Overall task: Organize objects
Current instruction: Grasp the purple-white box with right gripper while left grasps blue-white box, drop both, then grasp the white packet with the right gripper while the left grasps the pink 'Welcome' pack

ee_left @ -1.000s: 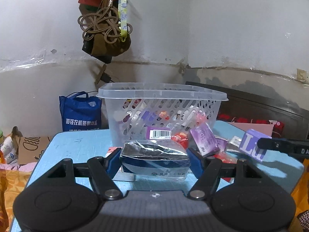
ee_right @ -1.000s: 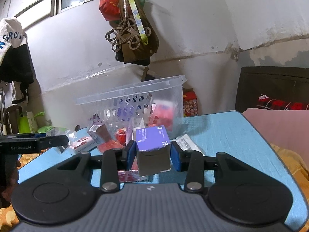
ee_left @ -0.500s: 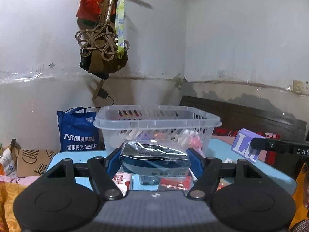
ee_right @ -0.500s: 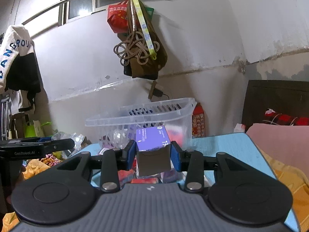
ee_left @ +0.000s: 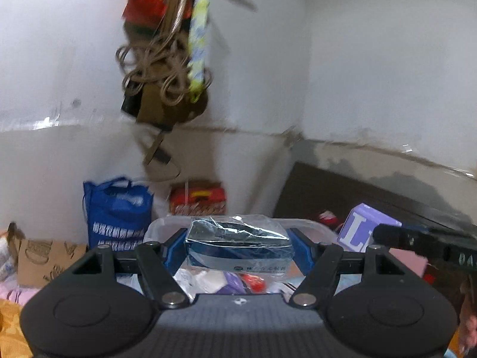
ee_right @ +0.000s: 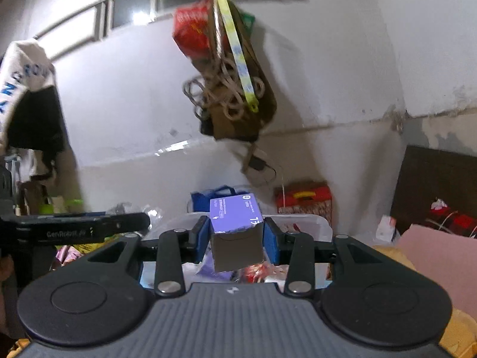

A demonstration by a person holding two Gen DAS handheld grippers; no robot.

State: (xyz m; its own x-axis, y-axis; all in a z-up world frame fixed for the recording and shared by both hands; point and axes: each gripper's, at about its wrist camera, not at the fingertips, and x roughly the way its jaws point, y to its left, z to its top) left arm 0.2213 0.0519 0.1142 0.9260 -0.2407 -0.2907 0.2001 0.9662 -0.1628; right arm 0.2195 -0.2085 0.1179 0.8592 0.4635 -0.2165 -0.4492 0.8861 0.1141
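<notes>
My left gripper [ee_left: 238,246] is shut on a blue and white packet in clear plastic wrap [ee_left: 238,249], held above the clear plastic basket [ee_left: 161,226]. Several small packets [ee_left: 226,280] lie in the basket below it. My right gripper [ee_right: 237,235] is shut on a purple box [ee_right: 235,213], also held over the basket's rim [ee_right: 316,222]. The purple box also shows in the left wrist view [ee_left: 362,229], with the right gripper's finger [ee_left: 417,240] beside it. The left gripper's finger [ee_right: 83,228] shows at the left of the right wrist view.
A blue shopping bag [ee_left: 116,208] and a red carton [ee_left: 198,201] stand behind the basket by the white wall. A bundle of rope and bags [ee_left: 167,68] hangs above. A dark headboard [ee_left: 372,197] and pink bedding [ee_right: 441,256] lie to the right.
Both grippers have risen with their loads from table level beside the basket to above its rim, so I now look down into the basket.
</notes>
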